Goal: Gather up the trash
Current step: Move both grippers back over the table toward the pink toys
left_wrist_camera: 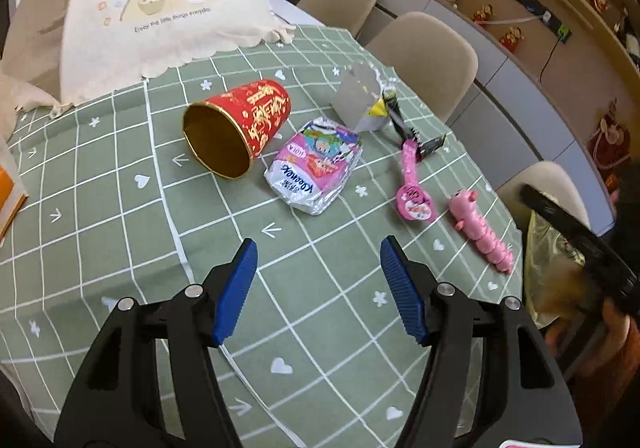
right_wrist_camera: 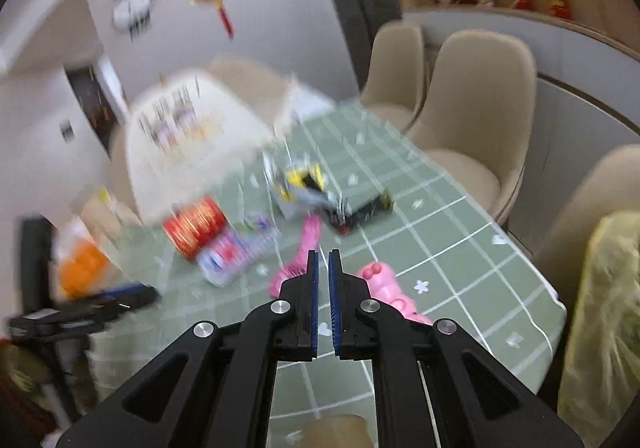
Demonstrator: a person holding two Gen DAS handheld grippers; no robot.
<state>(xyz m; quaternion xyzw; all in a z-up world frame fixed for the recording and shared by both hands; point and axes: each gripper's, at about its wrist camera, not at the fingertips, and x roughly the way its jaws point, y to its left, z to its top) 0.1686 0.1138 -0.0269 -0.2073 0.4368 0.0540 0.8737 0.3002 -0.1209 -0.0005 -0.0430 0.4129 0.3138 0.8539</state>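
Hovering over the green checked tabletop (left_wrist_camera: pixel 120 248), the left gripper (left_wrist_camera: pixel 318 248) stands released, its blue pads wide apart with nothing between them. Just ahead of it lies a crumpled pink snack wrapper (left_wrist_camera: pixel 314 167), with a red tin cup (left_wrist_camera: pixel 236 127) on its side ahead and to the left, the two nearly touching. Farther ahead and to the right stands a torn grey packet (left_wrist_camera: pixel 360 95); a pink toy watch (left_wrist_camera: pixel 414 187) and a pink caterpillar toy (left_wrist_camera: pixel 480 236) lie off to the right. The right gripper (right_wrist_camera: pixel 324 256) is clenched almost shut on nothing, above the caterpillar toy; a yellowish plastic bag (right_wrist_camera: pixel 600 308) hangs to its right.
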